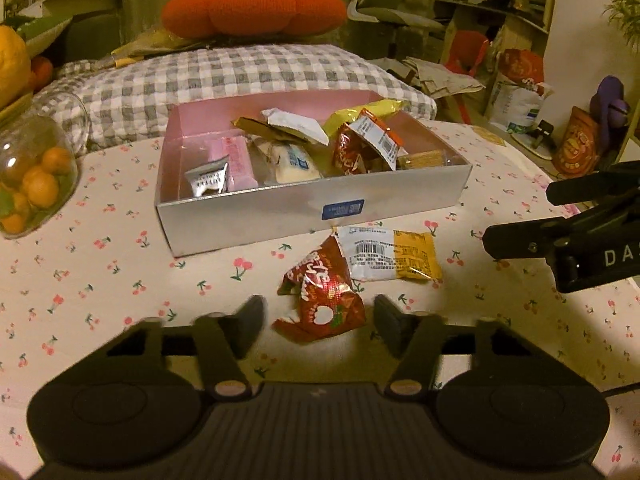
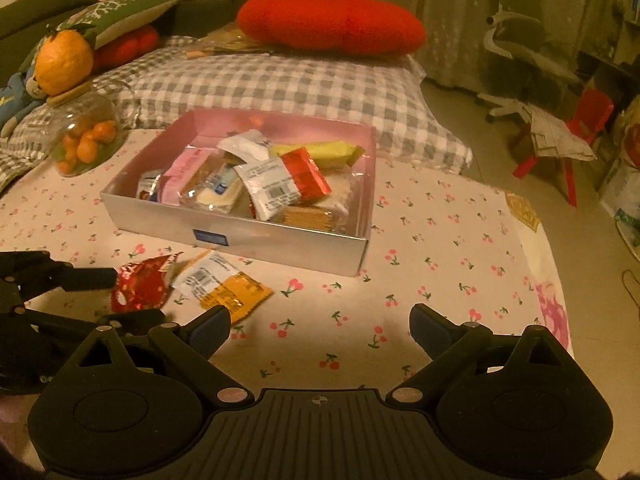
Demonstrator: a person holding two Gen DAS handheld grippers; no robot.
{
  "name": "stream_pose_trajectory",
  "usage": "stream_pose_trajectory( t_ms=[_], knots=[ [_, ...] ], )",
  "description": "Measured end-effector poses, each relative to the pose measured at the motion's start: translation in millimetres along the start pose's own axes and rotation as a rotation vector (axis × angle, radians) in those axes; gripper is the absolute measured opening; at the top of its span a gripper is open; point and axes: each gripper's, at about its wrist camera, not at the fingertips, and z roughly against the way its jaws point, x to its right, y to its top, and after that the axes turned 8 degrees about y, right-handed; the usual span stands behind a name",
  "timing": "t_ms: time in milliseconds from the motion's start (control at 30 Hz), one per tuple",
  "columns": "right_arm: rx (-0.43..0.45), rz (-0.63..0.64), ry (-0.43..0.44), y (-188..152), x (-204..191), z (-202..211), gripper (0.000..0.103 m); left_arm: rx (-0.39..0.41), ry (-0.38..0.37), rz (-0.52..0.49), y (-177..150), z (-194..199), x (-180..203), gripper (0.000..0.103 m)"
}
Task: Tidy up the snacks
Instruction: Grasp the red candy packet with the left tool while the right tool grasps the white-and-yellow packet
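Observation:
A silver box with a pink inside [image 1: 256,222] [image 2: 280,240] stands on the cherry-print cloth and holds several wrapped snacks. In front of it lie a red snack packet [image 1: 324,300] [image 2: 140,288] and a yellow-and-white packet [image 1: 392,256] [image 2: 224,284]. My left gripper [image 1: 318,324] [image 2: 132,294] is open, its fingers on either side of the red packet, not closed on it. My right gripper [image 2: 320,330] is open and empty over bare cloth, to the right of both packets; its fingers [image 1: 520,240] show at the right edge of the left wrist view.
A glass jar of small oranges [image 1: 32,172] [image 2: 86,140] lies on its side at the left. A checked cushion [image 1: 240,76] [image 2: 280,84] with a red plush pillow [image 1: 252,8] [image 2: 332,20] sits behind the box. The table's edge [image 2: 560,280] is at right.

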Motion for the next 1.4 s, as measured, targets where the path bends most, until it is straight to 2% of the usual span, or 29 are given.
stream_pose_trajectory(
  t_ms=[167,467,733,1100,1267,1400],
  knots=[
    [0.004,0.011,0.037,-3.9,4.0,-8.2,0.098,0.005,-0.001,0.021,-1.1,5.0,-7.6,0.039],
    [-0.025,0.110,0.133,-11.2,-11.6,-27.0,0.098,0.007,0.005,0.069,-1.0,16.2,-26.6,0.038],
    [-0.068,0.184,0.140,-9.6,-31.7,-50.6,0.098,-0.010,0.020,0.095,-1.2,16.8,-37.2,0.037],
    [-0.045,0.180,0.225,5.4,-34.4,-70.4,0.095,-0.038,0.027,0.096,-3.9,10.3,-36.3,0.038],
    [-0.036,0.173,0.266,10.1,-36.8,-74.2,0.083,-0.050,0.038,0.091,-6.1,5.2,-35.6,0.038],
    [-0.030,0.183,0.287,10.8,-39.5,-71.9,0.065,-0.047,0.041,0.094,-5.5,5.9,-36.0,0.038]
  ],
)
